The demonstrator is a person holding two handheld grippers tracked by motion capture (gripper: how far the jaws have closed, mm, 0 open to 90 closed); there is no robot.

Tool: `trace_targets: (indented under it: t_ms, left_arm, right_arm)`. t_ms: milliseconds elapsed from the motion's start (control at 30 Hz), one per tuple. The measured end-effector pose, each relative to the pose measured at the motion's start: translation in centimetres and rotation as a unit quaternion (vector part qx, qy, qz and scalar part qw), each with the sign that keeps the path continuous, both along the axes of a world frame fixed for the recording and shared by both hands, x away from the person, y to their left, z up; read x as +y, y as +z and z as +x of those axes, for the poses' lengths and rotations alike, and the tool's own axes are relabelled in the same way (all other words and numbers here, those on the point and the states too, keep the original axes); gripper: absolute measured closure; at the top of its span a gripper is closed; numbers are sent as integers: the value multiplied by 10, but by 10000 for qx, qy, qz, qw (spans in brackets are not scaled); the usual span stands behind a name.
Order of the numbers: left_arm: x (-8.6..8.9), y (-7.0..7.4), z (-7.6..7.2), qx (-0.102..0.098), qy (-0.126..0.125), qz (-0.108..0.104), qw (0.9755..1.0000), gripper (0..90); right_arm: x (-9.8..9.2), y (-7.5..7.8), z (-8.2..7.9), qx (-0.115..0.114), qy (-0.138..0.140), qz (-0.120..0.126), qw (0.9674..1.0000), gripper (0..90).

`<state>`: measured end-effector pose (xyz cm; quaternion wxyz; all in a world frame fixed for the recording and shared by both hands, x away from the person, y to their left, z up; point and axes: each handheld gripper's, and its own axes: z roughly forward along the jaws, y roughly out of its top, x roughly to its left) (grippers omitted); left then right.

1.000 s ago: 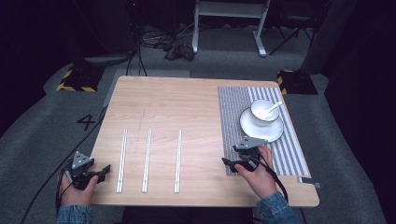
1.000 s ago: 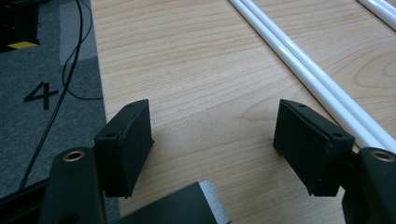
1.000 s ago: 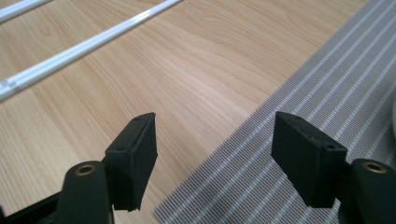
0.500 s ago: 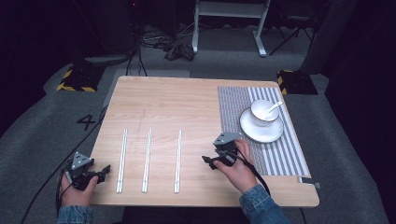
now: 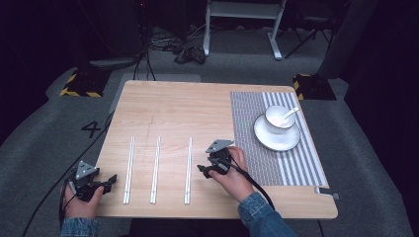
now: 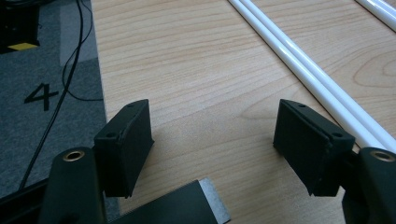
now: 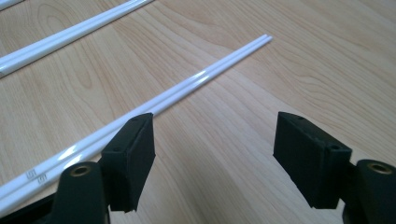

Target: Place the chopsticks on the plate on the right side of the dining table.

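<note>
Nearest us, our left gripper (image 5: 109,180) waits wide open beside the left pair of chopsticks (image 5: 129,169). Our right gripper (image 5: 201,170), jaws spread and empty, sits just right of the right pair (image 5: 188,169). We should straddle both sticks mid-length and close squarely. Beyond lie the placemat (image 5: 247,123) and bowl (image 5: 279,118).

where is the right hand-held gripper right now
In the high view the right hand-held gripper is low over the wooden table, just right of the rightmost pair of white chopsticks and left of the striped placemat, jaws open and empty.
</note>
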<state>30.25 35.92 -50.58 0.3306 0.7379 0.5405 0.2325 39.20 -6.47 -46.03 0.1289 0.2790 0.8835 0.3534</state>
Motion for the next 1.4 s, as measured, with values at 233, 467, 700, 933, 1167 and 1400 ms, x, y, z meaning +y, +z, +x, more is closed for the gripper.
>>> trace_targets:
  t_ms: [233,467,700,933,1167,1400]
  left_arm:
    - [0,0,0,-2,2,0,10000,277]
    - [0,0,0,-2,0,0,10000,277]
    - [0,0,0,-2,0,0,10000,277]
    - [0,0,0,-6,8,-5,10000,277]
    - [0,0,0,-7,7,-6,10000,277]
    - [0,0,0,-10,9,-11,10000,277]
  right_arm:
    - [31,-15,0,-45,27,-130,9999,268]
    - [43,-23,2,-10,34,-261,9997,284]
    - [44,-26,3,39,-29,-260,9997,275]
    - [41,-29,3,50,-143,-337,9993,278]
    - [31,-28,5,127,-370,-349,9986,324]
    - [15,-27,5,300,-807,-310,9958,409]
